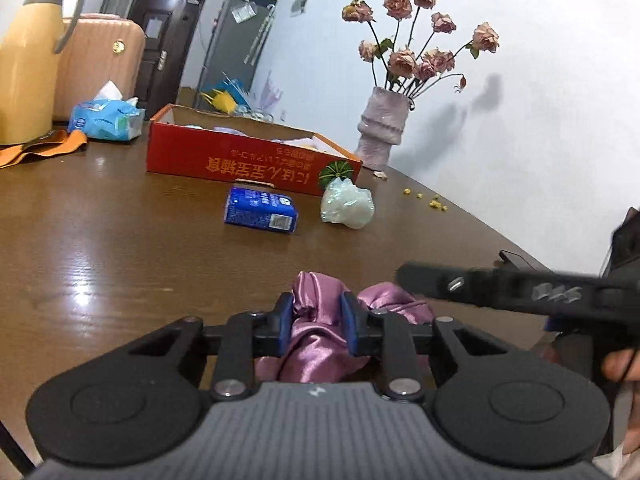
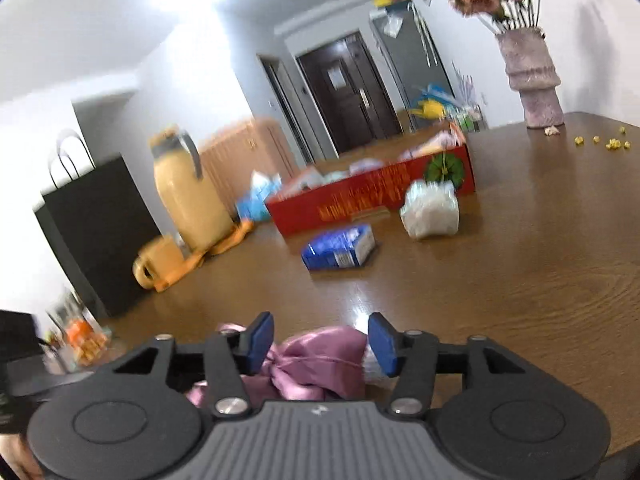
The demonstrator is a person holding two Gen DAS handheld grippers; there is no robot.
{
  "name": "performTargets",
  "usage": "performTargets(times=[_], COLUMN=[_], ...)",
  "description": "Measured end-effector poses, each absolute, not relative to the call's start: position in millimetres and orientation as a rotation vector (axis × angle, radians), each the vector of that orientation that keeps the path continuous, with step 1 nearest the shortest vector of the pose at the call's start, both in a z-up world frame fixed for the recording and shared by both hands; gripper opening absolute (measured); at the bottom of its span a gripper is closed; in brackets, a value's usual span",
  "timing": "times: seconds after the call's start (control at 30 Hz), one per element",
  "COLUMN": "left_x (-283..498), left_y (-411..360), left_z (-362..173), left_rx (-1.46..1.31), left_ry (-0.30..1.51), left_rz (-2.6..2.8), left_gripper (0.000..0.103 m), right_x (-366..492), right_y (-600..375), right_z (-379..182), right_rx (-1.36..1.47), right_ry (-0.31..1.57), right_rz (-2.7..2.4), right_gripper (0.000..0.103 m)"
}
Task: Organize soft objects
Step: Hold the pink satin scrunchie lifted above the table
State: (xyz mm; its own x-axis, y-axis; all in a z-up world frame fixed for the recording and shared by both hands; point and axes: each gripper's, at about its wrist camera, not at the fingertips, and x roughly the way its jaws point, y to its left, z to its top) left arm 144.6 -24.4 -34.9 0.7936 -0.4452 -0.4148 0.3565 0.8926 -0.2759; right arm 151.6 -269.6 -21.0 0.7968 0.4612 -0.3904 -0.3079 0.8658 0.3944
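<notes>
Crumpled mauve satin cloth [image 1: 320,344] at near edge of brown wooden table [image 1: 120,248]: glossy, deeply creased, bunched into a loose knot-like wad with a thin thread across it in the right wrist view.

Left gripper [image 1: 317,320]: blue pads clenched on a raised fold of the cloth, fabric bulging above and below the pinch. Right gripper [image 2: 321,342]: jaws apart, blue pads [image 2: 260,340] clear of the cloth on both sides, the wad lying between them on the table.

Further back, well apart from the cloth: blue rectangular tissue packet [image 1: 261,211] lying flat, pale green crinkled plastic bundle [image 1: 347,203] just beside the long red cardboard box [image 1: 240,160], which holds pale soft items.

Left wrist view only: full bouquet of dried pink roses [image 1: 416,40] in a mauve ribbed vase [image 1: 380,128]; the right gripper's black finger crossing from the right, blurred; a fingertip at the right edge.

Right wrist view only: black paper bag with loop handles [image 2: 96,232], yellow mug [image 2: 154,264] beside the yellow thermos jug [image 2: 184,200]. This view is motion-blurred on the left.
</notes>
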Motion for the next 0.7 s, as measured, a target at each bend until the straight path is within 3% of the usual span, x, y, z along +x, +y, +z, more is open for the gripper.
performTargets(times=[0.07, 0.17, 0.2, 0.33, 0.37, 0.43, 0.47, 0.5, 0.6, 0.7], left_x=[140.9, 140.8, 142.4, 144.8, 144.6, 145.5, 147.4, 148.7, 151.9, 161.2], left_y=[-24.2, -21.3, -18.4, -10.7, -8.8, -6.6, -7.8, -8.5, -10.2, -12.7], left_z=[-34.4, -27.0, -24.6, -20.2, -20.0, -20.8, -23.1, -26.3, -26.7, -10.8], left_rx=[-0.172, -0.137, -0.138, -0.19, -0.22, -0.272, -0.276, -0.277, -0.289, -0.289], left_ry=[0.496, 0.552, 0.591, 0.719, 0.724, 0.718, 0.726, 0.736, 0.715, 0.643], left_rz=[-0.43, -0.381, -0.373, -0.382, -0.391, -0.407, -0.415, -0.42, -0.452, -0.485], left_gripper=[0.029, 0.057, 0.06, 0.059, 0.056, 0.037, 0.021, 0.015, 0.008, 0.008], right_x=[154.6, 151.4, 149.8, 145.7, 145.3, 143.9, 143.7, 143.6, 144.4, 150.5], right_y=[-259.6, -257.3, -256.0, -251.3, -251.3, -250.4, -250.2, -249.5, -251.5, -256.9], right_z=[-32.4, -40.7, -40.7, -41.7, -41.7, -40.9, -40.2, -38.9, -34.6, -22.2], right_rx=[0.288, 0.33, 0.32, 0.269, 0.271, 0.264, 0.26, 0.252, 0.262, 0.296], right_ry=[0.542, 0.54, 0.535, 0.533, 0.534, 0.533, 0.533, 0.533, 0.522, 0.501], right_rz=[0.415, 0.426, 0.422, 0.423, 0.422, 0.421, 0.421, 0.421, 0.436, 0.45], right_gripper=[0.043, 0.037, 0.036, 0.036, 0.035, 0.032, 0.03, 0.028, 0.02, 0.017])
